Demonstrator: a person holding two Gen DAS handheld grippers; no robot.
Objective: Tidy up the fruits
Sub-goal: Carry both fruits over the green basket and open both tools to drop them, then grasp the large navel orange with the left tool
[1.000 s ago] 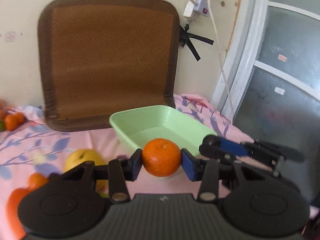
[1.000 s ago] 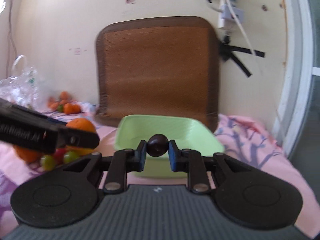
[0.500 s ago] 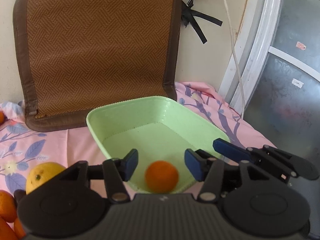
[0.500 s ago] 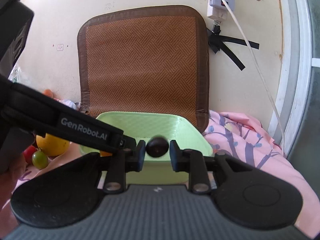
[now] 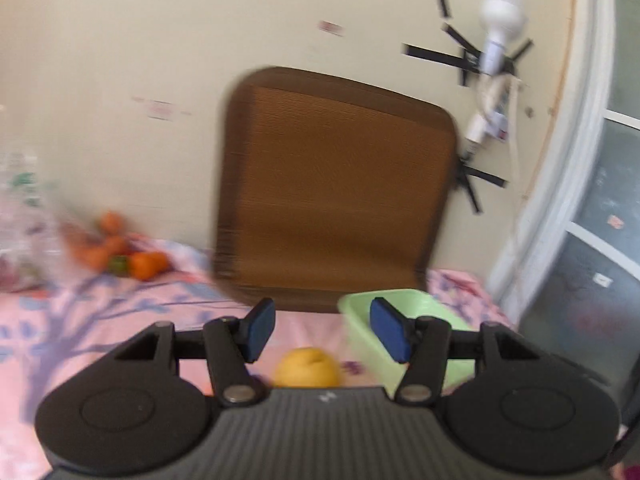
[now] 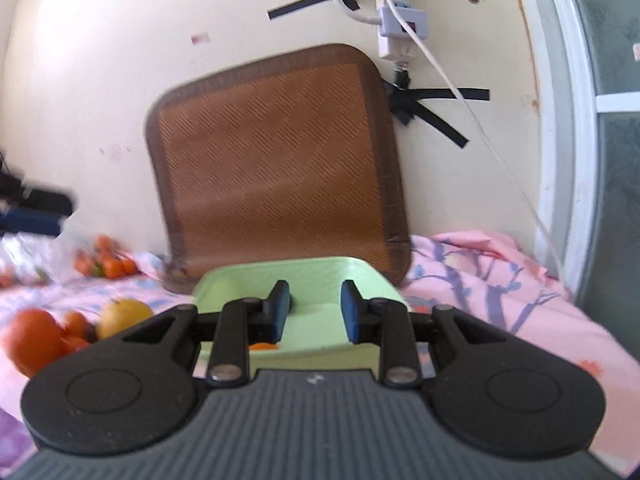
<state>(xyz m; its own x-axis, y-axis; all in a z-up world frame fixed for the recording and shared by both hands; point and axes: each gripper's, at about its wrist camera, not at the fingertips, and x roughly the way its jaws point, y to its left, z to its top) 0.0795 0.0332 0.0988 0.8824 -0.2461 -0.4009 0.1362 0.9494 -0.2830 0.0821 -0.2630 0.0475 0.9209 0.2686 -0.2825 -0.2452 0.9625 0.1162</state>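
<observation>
My left gripper (image 5: 322, 334) is open and empty, above the pink cloth with a yellow fruit (image 5: 307, 369) just below it. The light green tray (image 5: 384, 304) lies to its right. My right gripper (image 6: 314, 314) is open and empty, over the near part of the green tray (image 6: 320, 272). A sliver of an orange (image 6: 263, 346) shows inside the tray behind the left finger. The dark fruit is out of sight. A yellow fruit (image 6: 123, 314) and oranges (image 6: 34, 338) lie left of the tray.
A brown woven mat (image 6: 276, 168) leans on the wall behind the tray. A far pile of small oranges (image 5: 132, 258) lies at the back left, also in the right wrist view (image 6: 106, 262). A power strip and cable (image 6: 400, 24) hang on the wall. A window frame (image 6: 572, 120) stands at right.
The left gripper dropped its orange into the tray, then swung left and up, away from it. The right gripper opened and let go of the dark fruit over the tray.
</observation>
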